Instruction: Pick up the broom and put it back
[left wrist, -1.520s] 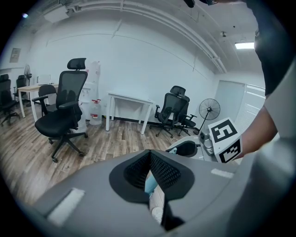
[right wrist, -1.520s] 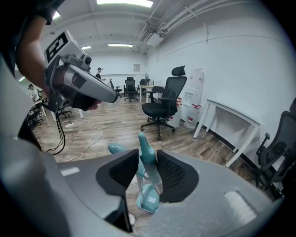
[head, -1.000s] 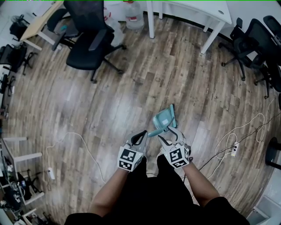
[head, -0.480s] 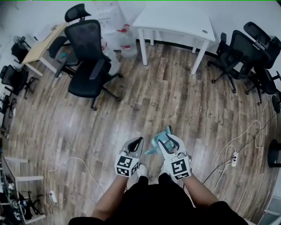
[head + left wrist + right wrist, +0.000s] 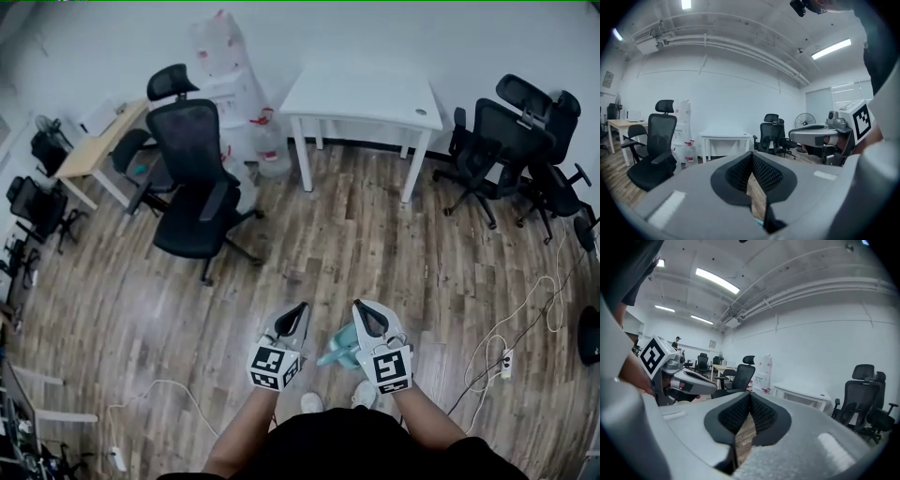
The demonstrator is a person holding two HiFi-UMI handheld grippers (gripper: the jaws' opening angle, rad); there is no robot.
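A teal plastic piece (image 5: pixel 343 347), the broom or its dustpan, lies on the wooden floor just ahead of my shoes. It shows between and below both grippers in the head view. My left gripper (image 5: pixel 300 310) is raised above it, nearly level, jaws shut with pads meeting at the tip (image 5: pixel 752 157); a teal sliver (image 5: pixel 760 223) shows low in the gap. My right gripper (image 5: pixel 359 307) hovers beside it, also shut and empty (image 5: pixel 750 397). Neither gripper touches the teal piece.
A black office chair (image 5: pixel 192 202) stands ahead left. A white table (image 5: pixel 361 98) sits against the far wall, with more black chairs (image 5: pixel 506 141) to its right. A wooden desk (image 5: pixel 94 141) is far left. Cables and a power strip (image 5: pixel 506 362) lie on the floor at right.
Both grippers rose away from the teal piece, which stayed on the floor. The right jaws went from spread around it to shut. The head view tilted up toward the wall.
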